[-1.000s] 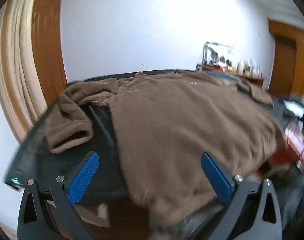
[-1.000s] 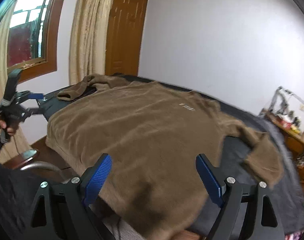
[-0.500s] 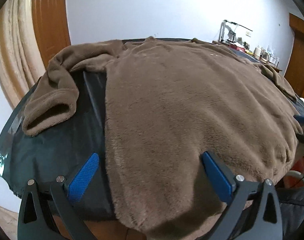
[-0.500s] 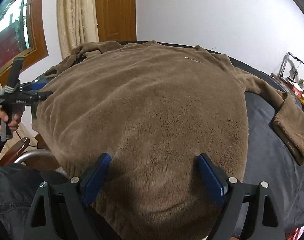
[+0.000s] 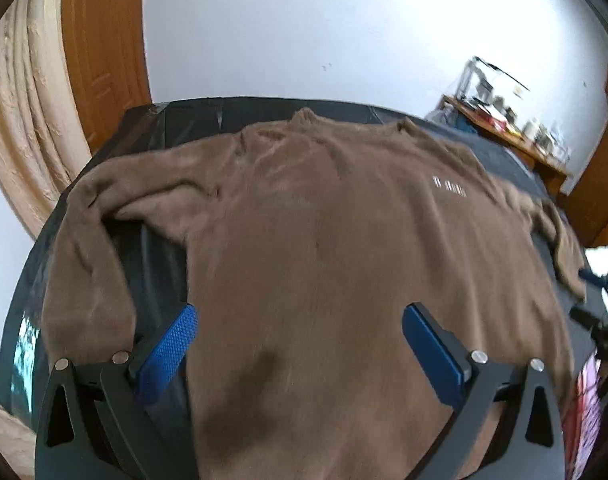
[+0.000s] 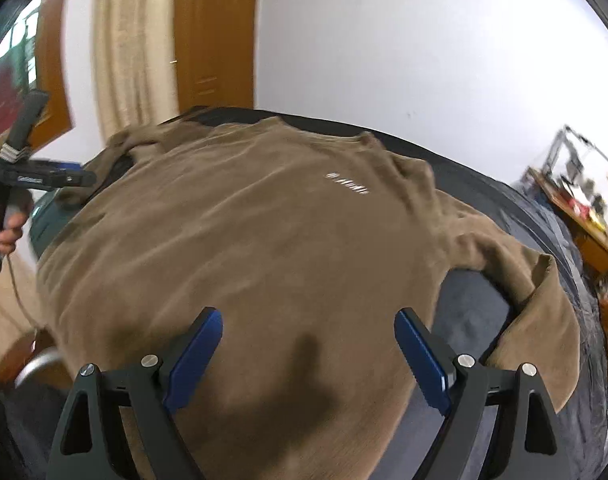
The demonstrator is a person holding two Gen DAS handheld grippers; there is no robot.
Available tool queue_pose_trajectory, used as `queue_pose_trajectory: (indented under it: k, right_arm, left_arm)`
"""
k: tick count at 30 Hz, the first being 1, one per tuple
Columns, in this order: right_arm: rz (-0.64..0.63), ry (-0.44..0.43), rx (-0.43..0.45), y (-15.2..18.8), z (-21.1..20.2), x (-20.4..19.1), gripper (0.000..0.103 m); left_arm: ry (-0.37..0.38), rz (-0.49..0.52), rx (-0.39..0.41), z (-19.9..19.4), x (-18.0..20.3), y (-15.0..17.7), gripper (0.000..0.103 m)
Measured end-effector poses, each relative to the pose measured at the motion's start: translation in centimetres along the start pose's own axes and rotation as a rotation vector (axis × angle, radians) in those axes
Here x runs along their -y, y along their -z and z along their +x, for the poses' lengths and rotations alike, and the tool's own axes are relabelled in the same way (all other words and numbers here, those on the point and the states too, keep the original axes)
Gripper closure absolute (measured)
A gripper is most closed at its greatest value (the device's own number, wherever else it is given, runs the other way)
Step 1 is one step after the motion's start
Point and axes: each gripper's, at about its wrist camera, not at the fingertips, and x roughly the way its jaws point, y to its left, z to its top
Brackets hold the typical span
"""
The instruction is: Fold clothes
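A brown fleece sweater (image 5: 343,240) lies spread front up on the black-covered table (image 5: 156,248), its collar at the far side. Its left sleeve (image 5: 84,264) bends down along the table's left edge. My left gripper (image 5: 300,316) hovers open over the sweater's lower body with nothing between its blue pads (image 5: 172,344). In the right wrist view the sweater (image 6: 284,232) fills the middle, and its right sleeve (image 6: 543,320) curls back toward me. My right gripper (image 6: 307,316) stands open above the lower body, empty. The left gripper (image 6: 80,178) shows at the far left, held by a hand (image 6: 8,232).
A wooden door (image 5: 100,60) and cream curtains (image 5: 20,120) stand behind the table's far left corner. A cluttered wooden shelf (image 5: 503,132) runs along the right wall. A chair's metal frame (image 6: 36,364) sits by the table's near left edge. The white wall is behind.
Both grippers have moved forward over the sweater, so the near hem has slipped out of sight beneath the fingers. Both sets of jaws stay open and empty. The sweater lies as before.
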Motion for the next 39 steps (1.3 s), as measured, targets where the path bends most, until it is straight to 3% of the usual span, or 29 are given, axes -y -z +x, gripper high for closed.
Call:
queue_pose_trajectory:
  k: [5,10,18,23,28,31,36,39]
  right_arm:
    - [0.079,0.064,-0.032,-3.3,2.3,4.2,0.013]
    - [0.133,0.154,-0.065,-5.3,4.4,8.5,0.013]
    - [0.204,0.343,-0.105,-8.3,8.9,15.3,0.013]
    - [0.251,0.412,-0.163,-9.3,12.2,19.7,0.013]
    - [0.306,0.430,-0.229,-8.7,15.3,23.1,0.013]
    - [0.285,0.487,-0.293,-7.4,16.5,24.0,0.013]
    - [0.264,0.566,-0.289,-4.9,15.0,24.4,0.013]
    - [0.339,0.548,-0.293,-3.3,13.3,24.5,0.013]
  left_arm:
    - [0.020,-0.061,-0.025,3.5,0.3,-4.8,0.000]
    - [0.035,-0.128,-0.121,8.7,0.6,-7.7,0.000]
    - [0.027,-0.222,-0.197,13.9,0.2,-9.1,0.000]
    - [-0.054,-0.245,-0.189,16.3,0.1,-8.9,0.000]
    - [-0.152,-0.166,-0.128,17.2,1.1,-7.9,0.000]
    - [-0.196,-0.097,-0.087,17.3,1.8,-7.2,0.000]
    - [-0.185,-0.103,-0.072,17.1,1.4,-6.9,0.000]
    - [-0.183,-0.102,-0.069,17.0,1.4,-6.9,0.000]
